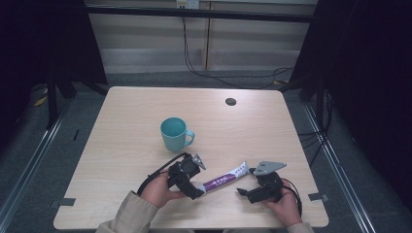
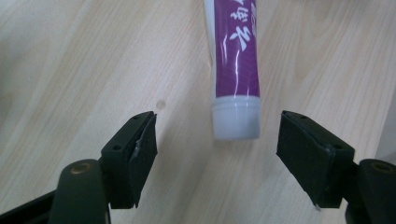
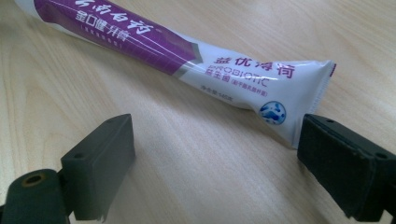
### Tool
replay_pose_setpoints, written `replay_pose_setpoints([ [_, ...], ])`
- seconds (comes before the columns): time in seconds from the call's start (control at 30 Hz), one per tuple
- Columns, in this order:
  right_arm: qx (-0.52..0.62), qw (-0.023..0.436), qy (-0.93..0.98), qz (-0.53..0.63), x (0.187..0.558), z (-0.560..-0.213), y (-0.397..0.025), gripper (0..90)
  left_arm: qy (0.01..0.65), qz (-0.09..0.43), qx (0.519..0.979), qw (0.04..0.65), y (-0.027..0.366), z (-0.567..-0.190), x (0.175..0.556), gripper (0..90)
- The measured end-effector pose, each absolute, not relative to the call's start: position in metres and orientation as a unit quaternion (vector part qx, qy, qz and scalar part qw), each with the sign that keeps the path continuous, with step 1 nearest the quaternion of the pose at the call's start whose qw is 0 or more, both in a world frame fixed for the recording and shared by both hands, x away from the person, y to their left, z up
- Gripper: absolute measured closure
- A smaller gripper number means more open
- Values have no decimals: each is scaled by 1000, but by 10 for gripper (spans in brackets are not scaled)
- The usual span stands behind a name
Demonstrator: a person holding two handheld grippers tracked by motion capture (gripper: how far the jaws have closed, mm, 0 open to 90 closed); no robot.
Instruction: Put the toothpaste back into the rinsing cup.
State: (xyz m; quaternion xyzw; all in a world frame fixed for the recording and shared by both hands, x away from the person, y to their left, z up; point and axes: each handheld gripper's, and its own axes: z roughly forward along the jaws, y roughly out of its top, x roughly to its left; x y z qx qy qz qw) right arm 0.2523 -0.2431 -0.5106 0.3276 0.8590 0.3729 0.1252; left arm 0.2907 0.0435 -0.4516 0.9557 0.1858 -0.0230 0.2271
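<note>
Purple tube (image 1: 223, 180) flat between 2 wide claws, left (image 1: 196, 191) and right (image 1: 241, 191); teal mug (image 1: 175, 134) well beyond.

On the table (image 1: 126, 126) there is one purple-and-white tube (image 1: 222, 179), lying near the near edge, and one teal mug (image 1: 175, 133) with a single handle, standing toward the middle. One dark round hole (image 1: 231, 101) sits in the tabletop near the far edge. Two grippers work above the near edge: one left gripper (image 2: 217, 135) and one right gripper (image 3: 215, 140), each with two black jaws standing apart. Two hands hold them, one each: the left hand (image 1: 158, 191) and the right hand (image 1: 284, 206). Each gripper carries one grey three-cornered plate, two in all.
</note>
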Motion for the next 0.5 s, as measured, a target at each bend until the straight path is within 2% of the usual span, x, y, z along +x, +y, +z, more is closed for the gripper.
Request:
replay_pose_setpoints([
  [0.5, 328, 125, 859, 373, 252, -511, -243, 102, 162, -26, 966, 199, 9, -452, 303, 288],
])
